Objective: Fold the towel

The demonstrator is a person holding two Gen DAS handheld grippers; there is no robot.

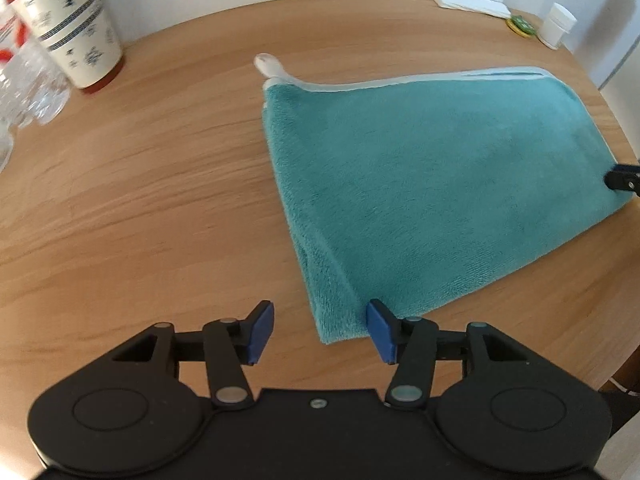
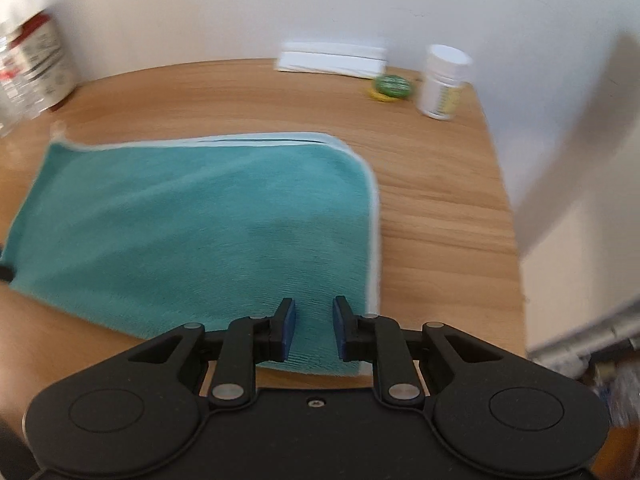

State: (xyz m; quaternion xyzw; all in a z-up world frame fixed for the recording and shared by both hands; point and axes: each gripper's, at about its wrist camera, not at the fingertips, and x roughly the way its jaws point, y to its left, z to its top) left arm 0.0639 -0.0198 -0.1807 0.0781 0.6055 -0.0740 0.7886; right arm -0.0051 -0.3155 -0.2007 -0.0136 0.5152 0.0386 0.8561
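A teal towel (image 1: 432,184) with a pale blue hem lies folded flat on the wooden table (image 1: 140,208). Its white hanging loop (image 1: 270,65) sticks out at the far left corner. My left gripper (image 1: 320,330) is open, and the towel's near left corner lies between its blue pads. In the right wrist view the same towel (image 2: 192,224) spreads to the left. My right gripper (image 2: 314,328) hovers over its near right corner, jaws partly apart with nothing pinched. The right gripper's tip (image 1: 622,178) shows at the towel's right edge in the left wrist view.
A patterned cup with a red base (image 1: 68,24) and clear glassware (image 1: 28,84) stand at the far left. At the back right are stacked white napkins (image 2: 332,58), a green and yellow disc (image 2: 392,86) and a white pill bottle (image 2: 444,82). The table edge and a wall (image 2: 560,200) lie to the right.
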